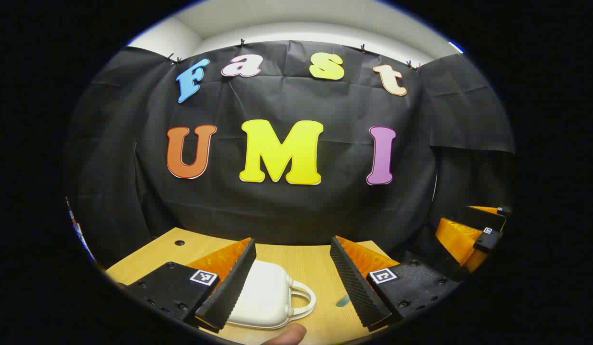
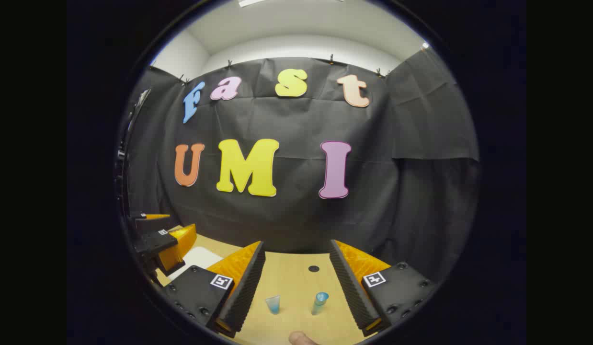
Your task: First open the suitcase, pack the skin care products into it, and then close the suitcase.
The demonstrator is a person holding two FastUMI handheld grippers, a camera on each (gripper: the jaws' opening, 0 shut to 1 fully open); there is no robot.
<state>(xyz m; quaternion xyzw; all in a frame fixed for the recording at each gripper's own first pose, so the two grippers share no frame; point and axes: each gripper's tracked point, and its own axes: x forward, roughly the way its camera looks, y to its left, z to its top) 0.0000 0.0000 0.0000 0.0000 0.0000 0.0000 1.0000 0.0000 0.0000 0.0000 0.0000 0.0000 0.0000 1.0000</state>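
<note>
A small white suitcase lies flat on the wooden table, its lid down and its handle pointing right. My left gripper hangs open above it, and its left finger covers the case's left side. In the right gripper view, two small blue skin care bottles stand on the table between the fingers of my open right gripper. A corner of the suitcase shows at the left there, under my left gripper. One blue bottle peeks out beside the left gripper's right finger.
The black cloth wall closes off the table's far edge. The tabletop has a round hole behind the bottles and another at the far left. My right gripper hovers at the right edge. A thumb shows at the bottom.
</note>
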